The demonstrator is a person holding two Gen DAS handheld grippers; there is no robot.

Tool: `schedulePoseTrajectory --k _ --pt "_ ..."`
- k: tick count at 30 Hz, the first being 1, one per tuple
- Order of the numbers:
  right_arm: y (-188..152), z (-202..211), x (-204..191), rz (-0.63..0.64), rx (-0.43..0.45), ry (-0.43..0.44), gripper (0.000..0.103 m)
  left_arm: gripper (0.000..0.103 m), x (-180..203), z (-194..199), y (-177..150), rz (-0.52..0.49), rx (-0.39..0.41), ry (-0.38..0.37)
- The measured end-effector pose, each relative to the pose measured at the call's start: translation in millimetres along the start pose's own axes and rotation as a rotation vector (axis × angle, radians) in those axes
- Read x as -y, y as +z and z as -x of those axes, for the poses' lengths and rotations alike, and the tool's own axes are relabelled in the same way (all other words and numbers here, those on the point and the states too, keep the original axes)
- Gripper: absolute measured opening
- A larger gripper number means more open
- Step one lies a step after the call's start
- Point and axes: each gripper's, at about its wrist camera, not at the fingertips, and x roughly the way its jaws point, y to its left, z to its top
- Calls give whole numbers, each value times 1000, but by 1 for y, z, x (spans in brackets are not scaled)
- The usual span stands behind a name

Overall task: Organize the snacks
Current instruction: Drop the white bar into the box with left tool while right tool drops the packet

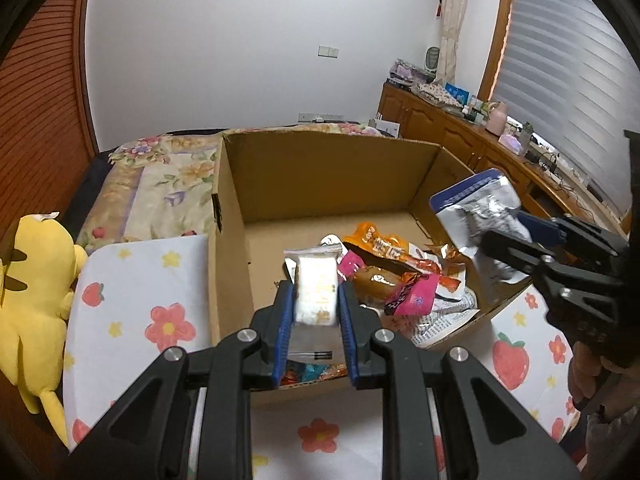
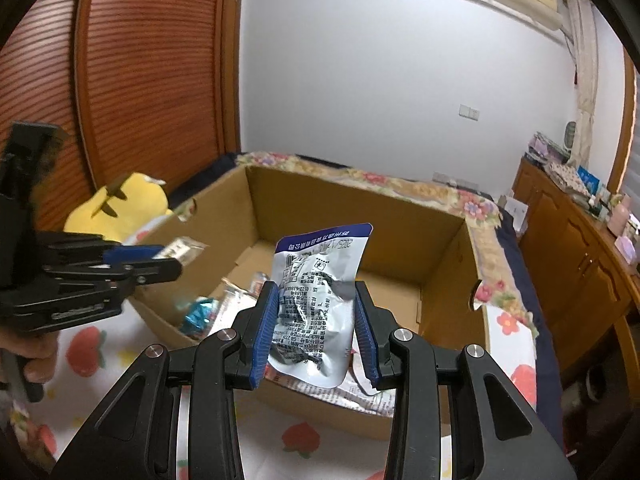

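Note:
An open cardboard box (image 1: 320,176) (image 2: 448,252) stands on the bed, with several snack packets (image 1: 400,276) lying in its near right corner. My left gripper (image 1: 314,300) is shut on a small clear packet with a white cake (image 1: 316,292), held over the box's near edge. My right gripper (image 2: 316,312) is shut on a crumpled silver pouch with a blue top band (image 2: 316,300) (image 1: 480,220), held above the box's near side. In the left wrist view the right gripper (image 1: 516,240) comes in from the right. The left gripper (image 2: 160,258) shows at the left of the right wrist view.
The box rests on a white sheet with strawberry and flower prints (image 1: 152,300) (image 2: 304,440). A yellow plush toy (image 1: 32,296) (image 2: 124,208) lies to the left. A wooden sideboard (image 1: 500,152) with clutter runs along the right wall. A hand (image 2: 28,356) holds the left gripper.

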Motion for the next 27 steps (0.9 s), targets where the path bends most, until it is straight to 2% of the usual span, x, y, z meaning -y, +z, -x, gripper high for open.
schedulePoseTrajectory --k 10,14,22,27 --pt "-14 -22 8 -76 -54 18 37 25 9 -3 -4 -18 -5 19" --pt "-17 -27 14 -105 -64 40 37 37 10 -1 -4 -22 4 32" --pt "-19 -26 18 -139 -60 68 39 40 19 6 -5 -58 30 68" --pt "-14 -8 14 -130 -31 68 39 40 29 26 0 -76 60 86"
